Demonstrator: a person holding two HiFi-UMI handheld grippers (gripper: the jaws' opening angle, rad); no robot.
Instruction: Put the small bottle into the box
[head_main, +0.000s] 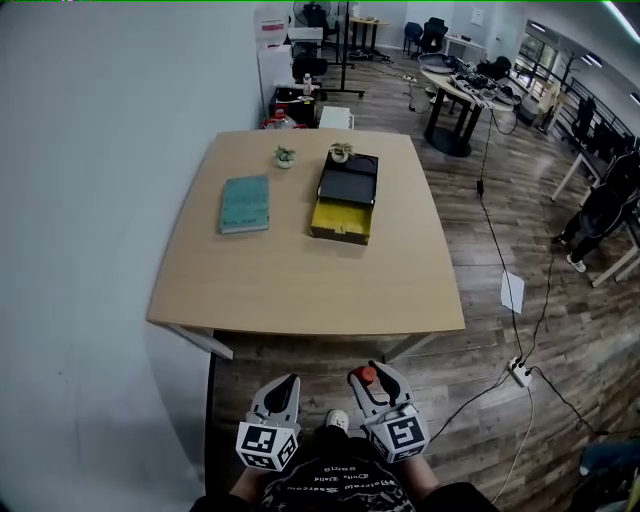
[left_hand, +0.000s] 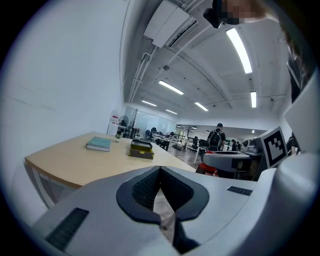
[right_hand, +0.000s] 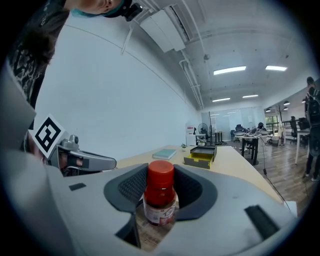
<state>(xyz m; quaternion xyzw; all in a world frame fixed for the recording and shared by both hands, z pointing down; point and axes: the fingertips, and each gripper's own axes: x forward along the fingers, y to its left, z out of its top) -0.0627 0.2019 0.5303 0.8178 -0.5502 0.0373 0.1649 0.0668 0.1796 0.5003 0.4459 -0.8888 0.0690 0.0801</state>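
A small bottle (head_main: 368, 375) with a red cap and white label stands upright between the dark pads of my right gripper (head_main: 375, 384), which is shut on it; in the right gripper view the bottle (right_hand: 160, 196) fills the gap. My left gripper (head_main: 289, 381) hangs beside it, its pads (left_hand: 141, 189) meeting at the tip with nothing between them. Both grippers are close to my body, short of the table's near edge. The box (head_main: 345, 198), black with a yellow tray pulled out toward me, sits far across the wooden table (head_main: 300, 285).
A teal book (head_main: 245, 203) lies left of the box, and two small potted plants (head_main: 285, 156) stand behind them. A white wall runs along the left. On the floor to the right are cables, a power strip (head_main: 520, 372) and a paper sheet (head_main: 512, 291).
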